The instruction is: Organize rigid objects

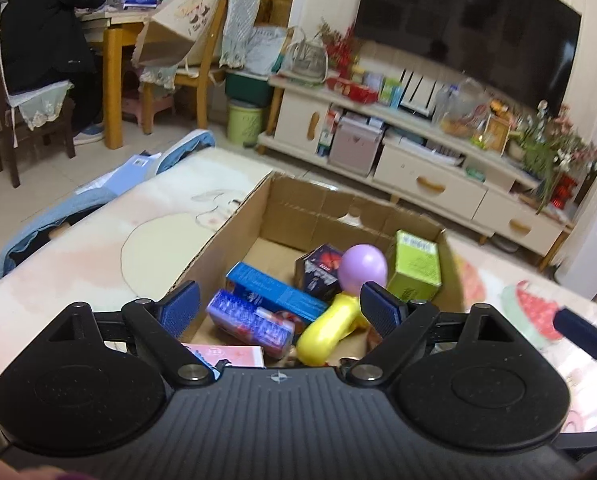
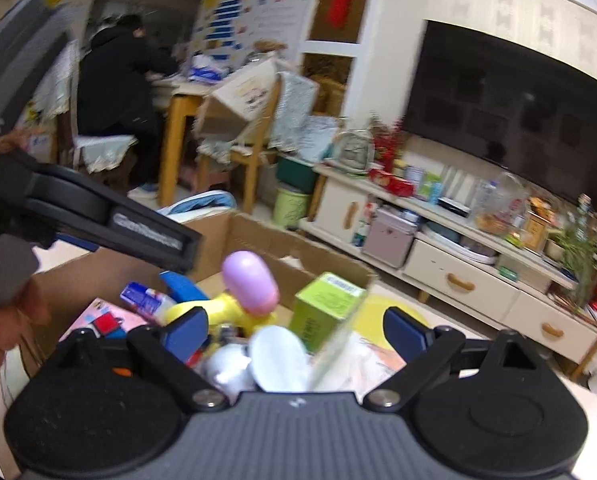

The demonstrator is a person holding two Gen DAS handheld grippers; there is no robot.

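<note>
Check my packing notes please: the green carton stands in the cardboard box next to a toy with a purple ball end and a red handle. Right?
Not quite. The toy's handle is yellow, not red, as the left wrist view shows. The rest holds: the green carton stands in the cardboard box beside the toy's purple ball end.

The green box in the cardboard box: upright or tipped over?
Upright: the green box stands on end against the cardboard box wall, top face up.
</note>
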